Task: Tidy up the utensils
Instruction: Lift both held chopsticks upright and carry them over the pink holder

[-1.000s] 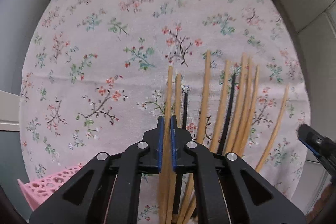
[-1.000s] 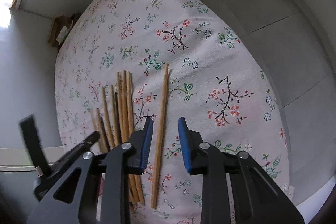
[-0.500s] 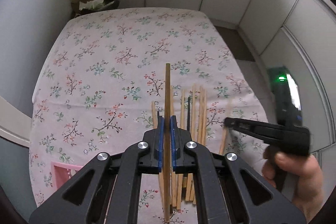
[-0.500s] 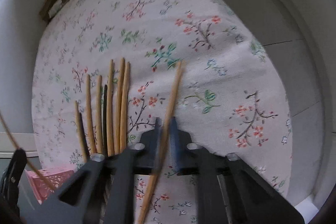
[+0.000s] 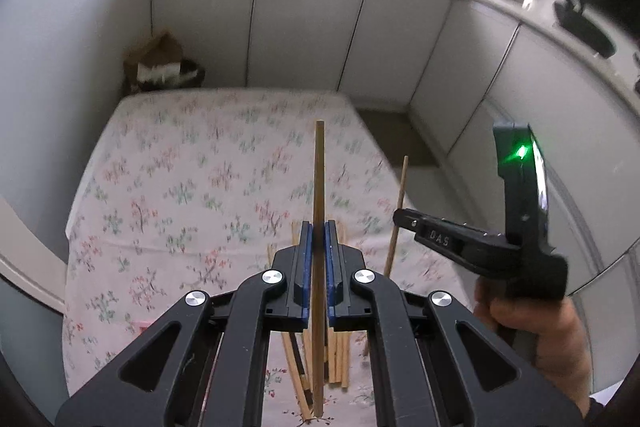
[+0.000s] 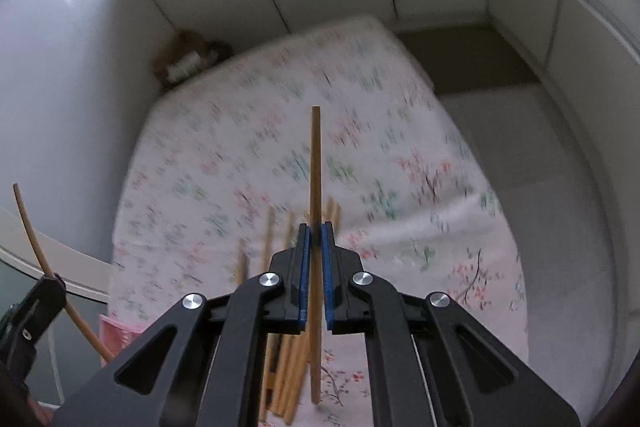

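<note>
My left gripper (image 5: 316,233) is shut on a wooden chopstick (image 5: 319,179) and holds it well above the floral tablecloth (image 5: 180,187). My right gripper (image 6: 314,233) is shut on another wooden chopstick (image 6: 315,167), also lifted. Several more chopsticks (image 5: 336,359) lie side by side on the cloth below both grippers; they also show in the right wrist view (image 6: 288,375). The right gripper shows in the left wrist view (image 5: 404,217) with its chopstick (image 5: 400,195). The left gripper's chopstick (image 6: 32,227) shows at the left of the right wrist view.
A pink perforated basket (image 6: 120,331) sits at the near left of the table, mostly hidden. White cabinets (image 5: 304,19) stand behind the table. A brown bag (image 5: 160,63) sits on the floor at the far left corner. The table's right edge drops to the floor (image 6: 500,107).
Both grippers have risen away from the cloth, each carrying a chopstick. The right gripper was open around its chopstick a second ago and closed on it.
</note>
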`<state>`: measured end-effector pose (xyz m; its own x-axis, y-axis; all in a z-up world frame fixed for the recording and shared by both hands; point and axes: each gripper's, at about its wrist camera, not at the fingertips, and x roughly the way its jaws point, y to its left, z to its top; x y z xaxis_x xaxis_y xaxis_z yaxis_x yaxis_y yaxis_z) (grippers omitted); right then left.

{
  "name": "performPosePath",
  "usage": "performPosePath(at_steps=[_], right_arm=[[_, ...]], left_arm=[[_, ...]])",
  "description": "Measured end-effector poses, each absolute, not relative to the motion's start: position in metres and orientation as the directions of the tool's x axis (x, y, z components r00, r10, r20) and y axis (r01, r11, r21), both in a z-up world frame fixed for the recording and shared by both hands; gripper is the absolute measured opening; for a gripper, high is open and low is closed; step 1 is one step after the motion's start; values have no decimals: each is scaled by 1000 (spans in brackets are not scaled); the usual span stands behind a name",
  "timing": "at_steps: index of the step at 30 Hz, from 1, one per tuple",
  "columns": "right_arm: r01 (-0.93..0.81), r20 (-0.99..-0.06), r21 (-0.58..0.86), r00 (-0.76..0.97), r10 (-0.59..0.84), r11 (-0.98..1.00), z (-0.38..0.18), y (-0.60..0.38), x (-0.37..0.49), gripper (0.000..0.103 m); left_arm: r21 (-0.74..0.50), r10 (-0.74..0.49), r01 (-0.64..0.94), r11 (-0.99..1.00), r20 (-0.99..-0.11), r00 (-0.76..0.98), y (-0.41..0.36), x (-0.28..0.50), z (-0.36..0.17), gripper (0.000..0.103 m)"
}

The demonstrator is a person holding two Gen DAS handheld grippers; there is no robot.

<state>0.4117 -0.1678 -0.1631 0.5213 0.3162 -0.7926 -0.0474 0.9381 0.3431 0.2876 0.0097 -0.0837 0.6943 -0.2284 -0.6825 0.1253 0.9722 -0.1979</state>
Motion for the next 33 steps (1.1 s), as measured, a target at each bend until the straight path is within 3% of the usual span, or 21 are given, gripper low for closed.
performPosePath(at_steps=[9, 18, 23, 29, 33], right_arm=[[-129, -661, 306, 685, 307, 943, -107, -146, 379, 5], [-262, -407, 314, 831, 379, 913, -51, -122, 333, 5], [-329, -348, 328, 829, 437, 885, -43, -102, 322, 6], [-378, -327, 327, 815, 479, 866, -42, -82, 315, 6], [-400, -315, 343, 804, 505, 850, -41, -80, 316, 6]], left_arm=[[-220, -166, 61, 974, -501, 849, 72, 244, -30, 5], [-243, -81, -38, 969, -458, 885, 120, 234, -49, 5], [-192, -61, -39, 981, -487, 871, 119, 239, -60, 5], [-142, -54, -43, 989, -616, 786, 116, 257, -92, 5], [-180, -75, -53, 982, -634, 770, 127, 257, -94, 7]])
